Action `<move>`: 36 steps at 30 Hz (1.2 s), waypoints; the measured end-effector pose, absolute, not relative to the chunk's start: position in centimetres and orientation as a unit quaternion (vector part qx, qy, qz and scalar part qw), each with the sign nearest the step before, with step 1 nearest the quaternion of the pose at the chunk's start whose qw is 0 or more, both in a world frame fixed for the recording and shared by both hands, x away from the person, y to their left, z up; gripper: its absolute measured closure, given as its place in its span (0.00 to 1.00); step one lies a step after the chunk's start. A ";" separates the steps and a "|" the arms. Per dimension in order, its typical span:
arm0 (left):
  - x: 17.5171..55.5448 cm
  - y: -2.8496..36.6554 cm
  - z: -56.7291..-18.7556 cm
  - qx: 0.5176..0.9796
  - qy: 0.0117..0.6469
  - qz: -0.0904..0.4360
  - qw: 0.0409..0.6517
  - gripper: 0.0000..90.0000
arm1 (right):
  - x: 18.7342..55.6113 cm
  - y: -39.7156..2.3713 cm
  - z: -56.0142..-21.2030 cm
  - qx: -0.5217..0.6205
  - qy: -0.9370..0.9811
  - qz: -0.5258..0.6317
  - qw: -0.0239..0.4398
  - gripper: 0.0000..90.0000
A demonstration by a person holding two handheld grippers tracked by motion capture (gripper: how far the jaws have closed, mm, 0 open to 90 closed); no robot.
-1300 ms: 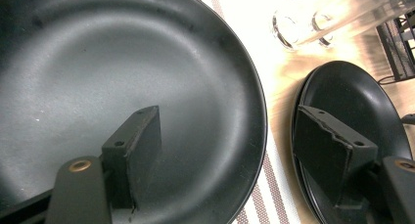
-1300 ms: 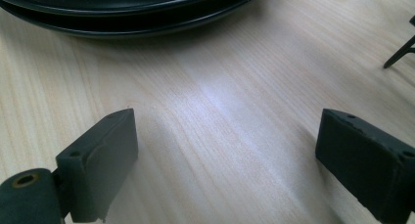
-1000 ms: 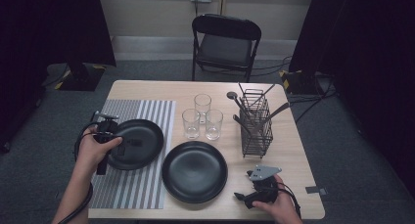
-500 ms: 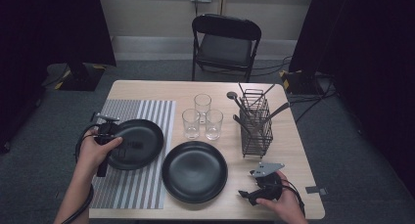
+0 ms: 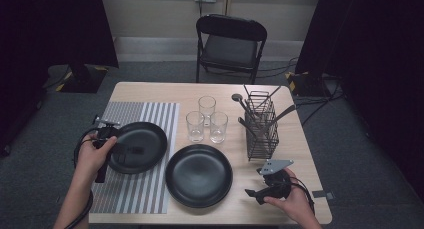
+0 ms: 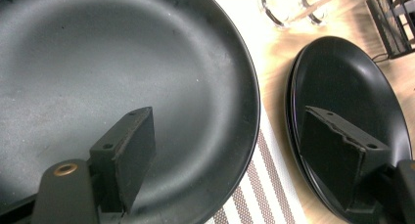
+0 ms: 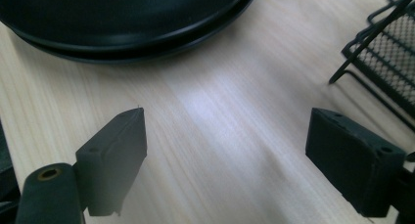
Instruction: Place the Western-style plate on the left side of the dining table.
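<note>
The left tongs [image 5: 131,150] hang over the black plate [image 5: 137,146] that lies on the striped mat [image 5: 150,119] near the left edge of the surface [image 5: 150,91]. In the left gripper view these tongs [image 6: 235,155] are spread wide, having just been opening: one jaw sits above the bowl of the plate [image 6: 98,62], the other out past its rim, above the second plate [image 6: 352,87]. The rim falls between the two jaws, and the pads do not press on it. Whether the jaw over the bowl touches the plate cannot be told. The left hand [image 5: 95,156] grips the tool's body at the plate's left side.

The second plate [image 5: 199,175] lies on bare wood near the front edge, just right of the mat; from the right gripper view it looks like two plates [image 7: 127,18] stacked.

The right tongs [image 5: 256,193] are held by the right hand [image 5: 292,201] near the front right corner, pointing left toward that stack and apart from it. In the right gripper view the right tongs [image 7: 225,160] gape nearly as wide as they go, having just eased in slightly, with nothing between them but bare wood. The wire cutlery basket [image 5: 261,126] stands behind them, and three glasses [image 5: 206,120] cluster at mid-surface.
</note>
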State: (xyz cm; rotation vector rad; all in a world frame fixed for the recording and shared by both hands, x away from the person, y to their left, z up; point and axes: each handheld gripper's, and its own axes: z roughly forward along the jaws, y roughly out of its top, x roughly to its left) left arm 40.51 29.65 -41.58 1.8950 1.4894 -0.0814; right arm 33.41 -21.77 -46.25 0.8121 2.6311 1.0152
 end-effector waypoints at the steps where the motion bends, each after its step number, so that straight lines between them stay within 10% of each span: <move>1: 40.5 29.6 -41.5 0.734 0.577 -0.031 0.357 0.23 | 33.5 -21.8 -46.0 0.271 0.891 0.350 0.105 0.17; 36: 39.8 29.5 -41.2 0.747 0.554 -0.040 0.364 0.25 | 35.3 -21.7 -41.3 0.252 0.896 0.353 0.089 0.19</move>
